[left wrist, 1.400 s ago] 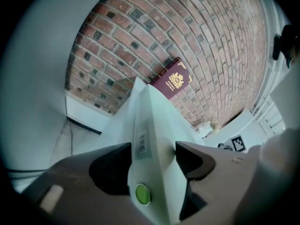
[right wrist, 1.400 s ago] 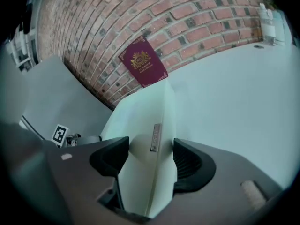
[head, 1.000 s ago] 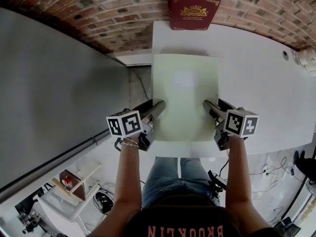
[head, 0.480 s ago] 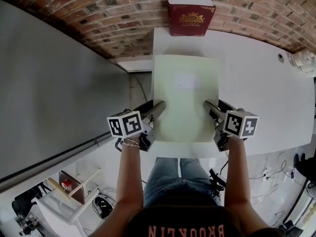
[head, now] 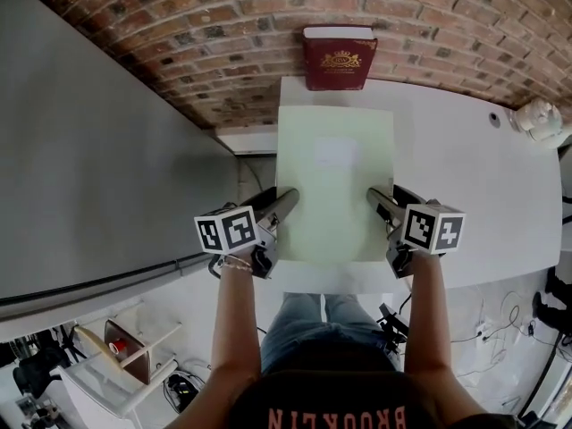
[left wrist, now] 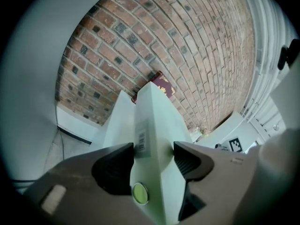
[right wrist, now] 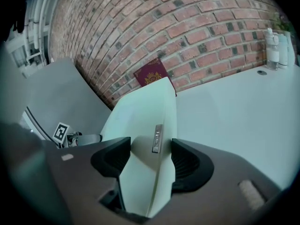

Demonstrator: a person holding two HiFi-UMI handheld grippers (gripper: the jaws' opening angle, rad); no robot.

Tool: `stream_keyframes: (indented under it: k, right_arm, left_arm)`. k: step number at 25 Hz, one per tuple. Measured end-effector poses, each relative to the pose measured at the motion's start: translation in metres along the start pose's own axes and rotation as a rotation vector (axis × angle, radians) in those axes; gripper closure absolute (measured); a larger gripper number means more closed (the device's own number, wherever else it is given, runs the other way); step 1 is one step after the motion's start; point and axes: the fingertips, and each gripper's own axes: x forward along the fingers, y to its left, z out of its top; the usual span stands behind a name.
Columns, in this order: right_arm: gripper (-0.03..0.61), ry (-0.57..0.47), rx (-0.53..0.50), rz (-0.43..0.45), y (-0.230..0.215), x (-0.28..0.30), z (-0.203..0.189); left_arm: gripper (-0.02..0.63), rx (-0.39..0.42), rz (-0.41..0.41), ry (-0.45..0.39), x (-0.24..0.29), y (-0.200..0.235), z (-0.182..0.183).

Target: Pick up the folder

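Observation:
A pale green folder [head: 334,181] is held flat above the white table [head: 474,186], gripped at both long sides near its front end. My left gripper [head: 288,200] is shut on the folder's left edge; in the left gripper view the folder [left wrist: 157,139] runs between the black pads of that gripper [left wrist: 153,161]. My right gripper [head: 377,198] is shut on the right edge, and in the right gripper view the folder [right wrist: 145,121] sits pinched in that gripper [right wrist: 150,157]. A small label shows on the folder's top face.
A dark red book [head: 339,59] leans upright against the brick wall [head: 429,16] just beyond the folder's far end. A white object [head: 536,119] stands at the table's far right. Left of the table hangs a grey panel [head: 98,159].
The view has shifted so the table, book and folder sit lower in the picture. Both grippers keep their hold on the folder's sides, and the folder looks slightly higher above the table.

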Motion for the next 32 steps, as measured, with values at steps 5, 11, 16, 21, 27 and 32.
stream_keyframes:
  k: [5,11,16,21,27,32]
  right_arm:
    - [0.305,-0.035,-0.041,0.012,0.01,-0.014,0.017]
    - [0.307,-0.055,-0.109,0.032,0.027,-0.026,0.034]
    - [0.308,-0.112,-0.149,0.038,0.044,-0.036,0.053]
    - [0.308,-0.164,-0.189,0.04,0.058,-0.049,0.072]
    - [0.308,-0.227,-0.238,0.042,0.074,-0.064,0.091]
    - [0.31,-0.281,-0.302,0.048,0.088,-0.079,0.108]
  left_arm:
    - [0.336,0.049,-0.013,-0.037,-0.007,-0.018,0.015]
    - [0.336,0.113,-0.019,-0.076,-0.021,-0.036,0.033]
    - [0.337,0.172,-0.026,-0.12,-0.034,-0.05,0.054]
    - [0.337,0.223,-0.041,-0.166,-0.044,-0.068,0.072]
    - [0.338,0.255,-0.057,-0.217,-0.055,-0.084,0.087]
    - [0.339,0.317,-0.071,-0.255,-0.065,-0.101,0.101]
